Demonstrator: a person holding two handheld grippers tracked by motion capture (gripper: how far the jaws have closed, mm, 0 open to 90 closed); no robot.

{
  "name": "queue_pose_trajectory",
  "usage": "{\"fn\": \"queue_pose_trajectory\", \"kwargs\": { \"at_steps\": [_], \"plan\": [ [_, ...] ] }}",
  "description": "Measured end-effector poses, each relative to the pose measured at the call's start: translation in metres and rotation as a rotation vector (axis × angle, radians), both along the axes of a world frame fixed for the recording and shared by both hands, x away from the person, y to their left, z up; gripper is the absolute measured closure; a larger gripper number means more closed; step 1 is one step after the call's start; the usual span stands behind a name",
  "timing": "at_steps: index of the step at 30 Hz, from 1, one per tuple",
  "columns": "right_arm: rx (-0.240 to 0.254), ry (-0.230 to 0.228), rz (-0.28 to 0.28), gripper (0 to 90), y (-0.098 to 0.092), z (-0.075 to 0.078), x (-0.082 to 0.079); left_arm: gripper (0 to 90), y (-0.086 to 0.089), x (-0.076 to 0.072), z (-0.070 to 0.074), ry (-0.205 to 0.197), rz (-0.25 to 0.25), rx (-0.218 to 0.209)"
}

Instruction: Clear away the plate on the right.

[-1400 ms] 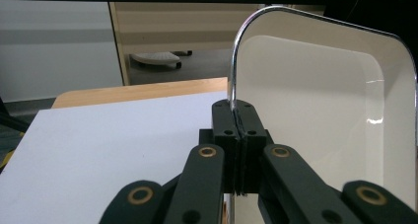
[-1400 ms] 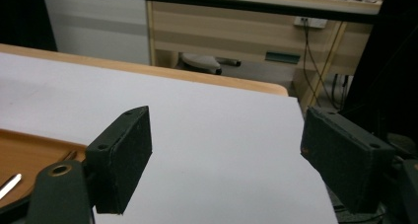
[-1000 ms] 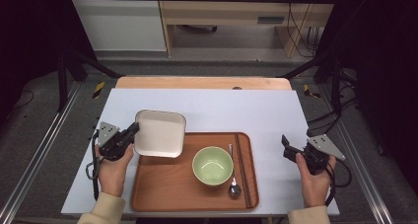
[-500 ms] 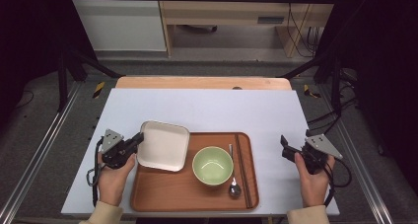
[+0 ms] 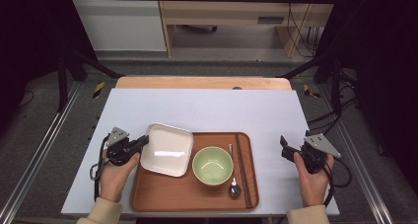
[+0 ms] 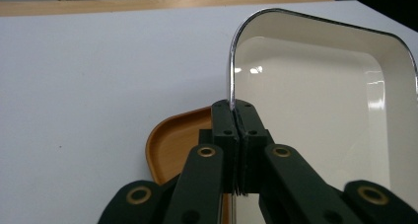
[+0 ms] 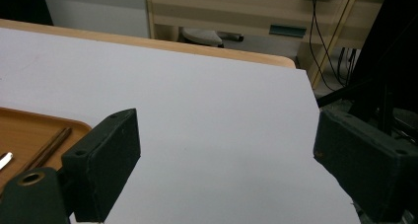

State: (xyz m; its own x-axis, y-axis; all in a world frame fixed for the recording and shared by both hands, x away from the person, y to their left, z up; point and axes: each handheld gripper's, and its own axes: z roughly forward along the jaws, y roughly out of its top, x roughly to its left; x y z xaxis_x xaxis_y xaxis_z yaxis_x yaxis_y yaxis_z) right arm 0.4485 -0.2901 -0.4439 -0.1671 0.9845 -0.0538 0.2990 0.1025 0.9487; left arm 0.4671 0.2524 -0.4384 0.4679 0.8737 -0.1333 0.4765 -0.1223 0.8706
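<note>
**Left jaws pinch the white dish at the tray's corner**

Here we are at the pale surface (image 5: pixel 207 108), and the action sits on the left side. The left gripper (image 5: pixel 144 141) has its jaws closed tight on the rim of the white square dish (image 5: pixel 167 150), biting the edge nearest the person's left hand (image 5: pixel 114 172). From the left gripper view the two black jaws meet flat against each other with the thin lip of the dish (image 6: pixel 325 115) caught between them, the dish's rounded corner curving up above the grip.

The dish hangs over the far left corner of the brown tray (image 5: pixel 162 194), its left edge reaching out past the tray's rim over the surface. Whether its underside touches the tray cannot be told. In the left gripper view a curved corner of the tray (image 6: pixel 177 145) peeks out beneath the dish.

On the tray, just right of the dish, stands the green bowl (image 5: pixel 212 166), upright and empty. Right of the bowl lies a metal spoon (image 5: pixel 233 180), bowl end toward the person, and beside it a pair of dark chopsticks (image 5: pixel 242 169) running along the tray's right side.

Over on the right, the right gripper (image 5: pixel 287 150) is held well apart from the tray, above bare surface. Its jaws stand wide open with nothing between them, and its own view shows the chopsticks (image 7: pixel 49 147) at the tray's edge off to the left.
</note>
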Motion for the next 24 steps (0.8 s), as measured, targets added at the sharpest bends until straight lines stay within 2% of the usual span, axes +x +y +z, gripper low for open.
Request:
{"fn": "queue_pose_trajectory", "kwargs": {
  "at_steps": [3, 6, 10, 16, 24],
  "plan": [
    [-0.003, 0.005, -0.001, 11.0, 0.001, 0.0, 0.0, 88.1, -0.002, 0.006, -0.003, 0.018, -0.014, 0.01],
    [-0.032, 0.018, -0.011, 10.9, 0.001, -0.002, 0.001, 87.8, -0.002, 0.012, -0.007, 0.041, -0.021, 0.016],
    [-0.025, 0.023, -0.011, 10.8, 0.003, -0.002, 0.002, 87.4, -0.002, 0.018, -0.011, 0.068, -0.03, 0.024],
    [-0.004, 0.033, -0.013, 9.4, 0.0, -0.002, 0.003, 87.0, -0.003, 0.019, -0.017, 0.088, -0.036, 0.03],
    [-0.009, 0.045, -0.009, 9.0, 0.002, -0.003, 0.003, 86.7, -0.003, 0.016, -0.022, 0.11, -0.035, 0.036]
  ]
}}
